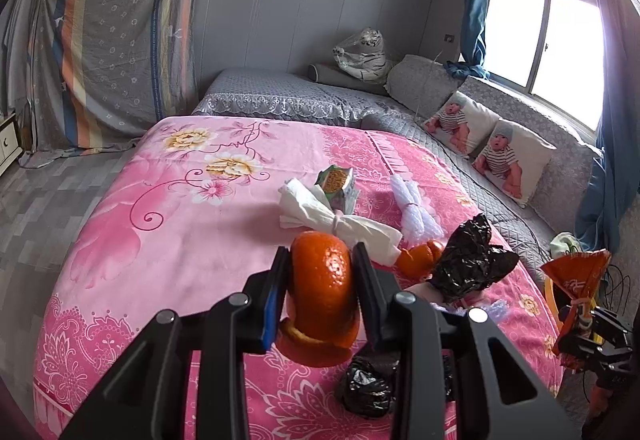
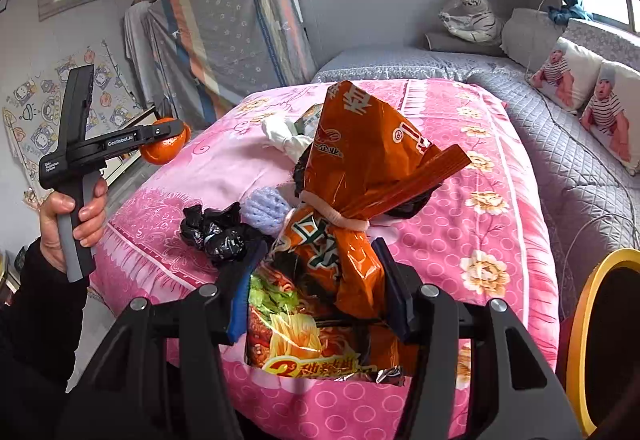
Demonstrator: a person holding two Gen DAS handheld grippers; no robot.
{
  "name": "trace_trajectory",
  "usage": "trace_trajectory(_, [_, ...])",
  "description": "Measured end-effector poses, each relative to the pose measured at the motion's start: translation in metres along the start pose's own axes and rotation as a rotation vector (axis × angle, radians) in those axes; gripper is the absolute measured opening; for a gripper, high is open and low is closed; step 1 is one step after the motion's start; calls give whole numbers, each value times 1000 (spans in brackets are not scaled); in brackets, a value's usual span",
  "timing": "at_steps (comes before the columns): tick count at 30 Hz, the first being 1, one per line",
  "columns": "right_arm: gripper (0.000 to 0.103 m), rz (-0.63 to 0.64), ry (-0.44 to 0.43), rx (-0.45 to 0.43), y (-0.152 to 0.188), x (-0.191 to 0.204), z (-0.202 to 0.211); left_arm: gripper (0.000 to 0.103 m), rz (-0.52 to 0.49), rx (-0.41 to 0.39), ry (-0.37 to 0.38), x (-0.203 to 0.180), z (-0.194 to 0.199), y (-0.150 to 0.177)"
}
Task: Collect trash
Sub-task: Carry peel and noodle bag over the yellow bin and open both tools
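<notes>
My left gripper (image 1: 321,254) is shut on a piece of orange peel (image 1: 320,304), held above the pink bedspread (image 1: 180,240). My right gripper (image 2: 319,244) is shut on an orange noodle packet (image 2: 360,176) tied with a rubber band, also lifted off the bed. The right wrist view shows the left gripper (image 2: 170,132) with the peel (image 2: 162,150) at the left, in a person's hand (image 2: 72,216). On the bed lie a tied white tissue bundle (image 1: 332,216), a green carton (image 1: 336,180), a white foam net (image 1: 412,208), another peel (image 1: 420,258) and two black bags (image 1: 468,260) (image 1: 364,384).
A yellow-rimmed bin (image 2: 580,320) stands at the bed's right corner. A grey quilted couch (image 1: 500,200) with baby-print cushions (image 1: 508,160) runs under the window. A plush tiger (image 1: 364,56) sits at the back. Tiled floor (image 1: 48,208) lies left of the bed.
</notes>
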State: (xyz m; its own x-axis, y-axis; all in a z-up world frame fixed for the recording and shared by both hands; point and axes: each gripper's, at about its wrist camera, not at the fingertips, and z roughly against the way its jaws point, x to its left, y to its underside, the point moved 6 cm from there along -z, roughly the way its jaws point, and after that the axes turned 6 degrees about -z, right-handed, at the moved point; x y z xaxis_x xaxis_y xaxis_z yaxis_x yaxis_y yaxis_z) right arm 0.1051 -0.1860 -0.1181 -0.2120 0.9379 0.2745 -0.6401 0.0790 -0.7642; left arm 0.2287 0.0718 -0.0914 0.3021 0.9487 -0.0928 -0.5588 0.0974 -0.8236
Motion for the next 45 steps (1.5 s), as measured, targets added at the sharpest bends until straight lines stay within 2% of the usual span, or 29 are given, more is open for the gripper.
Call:
trace_trajectory(11, [51, -86, 167, -121, -20, -69, 52, 31, -114, -22, 141, -96, -18, -27])
trace_trajectory(17, [51, -151, 290, -174, -22, -116, 80, 31, -184, -20, 241, -169, -34, -36])
trace_trajectory(28, [51, -254, 522, -287, -17, -192, 149, 31, -305, 4, 449, -307, -60, -32])
trace_trajectory(33, [52, -299, 593, -285, -5, -224, 167, 31, -355, 19, 549, -367, -74, -24])
trace_trajectory(38, [52, -361, 619, -241, 13, -262, 168, 31, -413, 52, 627, -427, -87, -6])
trace_trajectory(45, [52, -450, 641, -167, 48, -306, 157, 31, -466, 145, 662, -484, -122, 24])
